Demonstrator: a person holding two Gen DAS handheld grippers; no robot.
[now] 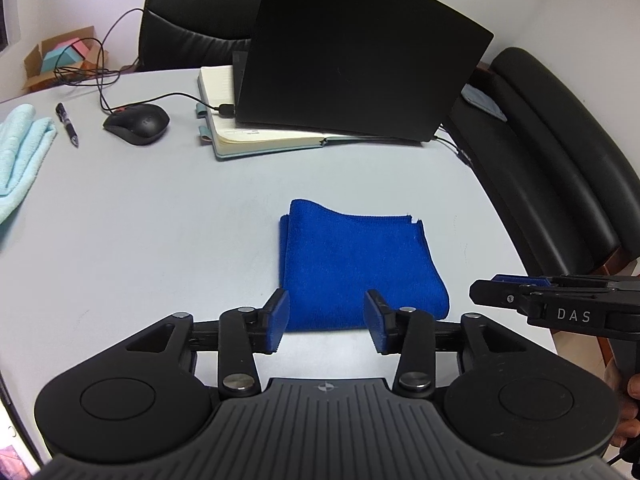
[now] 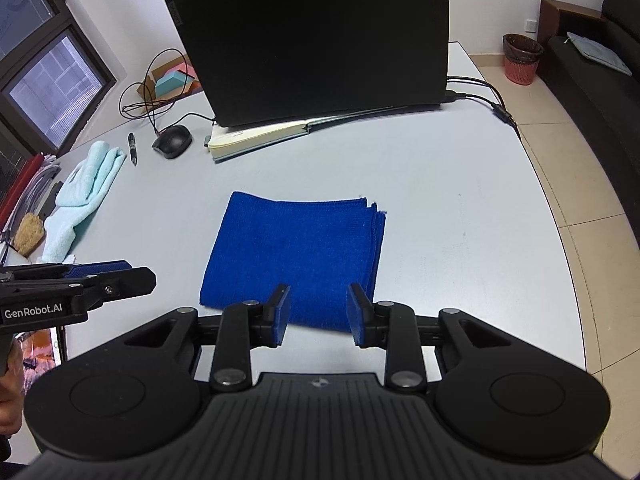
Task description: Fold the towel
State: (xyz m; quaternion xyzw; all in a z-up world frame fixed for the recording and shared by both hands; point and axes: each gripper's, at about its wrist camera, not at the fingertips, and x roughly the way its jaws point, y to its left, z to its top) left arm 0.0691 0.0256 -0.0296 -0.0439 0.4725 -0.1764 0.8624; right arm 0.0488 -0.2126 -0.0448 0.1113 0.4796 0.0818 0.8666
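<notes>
A blue towel [image 1: 352,264] lies folded into a small square on the grey table [image 1: 160,240]; it also shows in the right wrist view [image 2: 296,256]. My left gripper [image 1: 326,320] is open and empty, just above the towel's near edge. My right gripper [image 2: 318,314] is open and empty, also at the towel's near edge. The right gripper shows from the side in the left wrist view [image 1: 504,294], to the right of the towel. The left gripper shows from the side in the right wrist view [image 2: 120,276], to the left of the towel.
A black laptop [image 1: 360,52] stands on an open notebook [image 1: 256,136] at the back. A mouse [image 1: 138,123], a pen [image 1: 67,124] and a light blue cloth [image 1: 20,152] lie at the left. A black sofa [image 1: 560,152] is beyond the table's right edge.
</notes>
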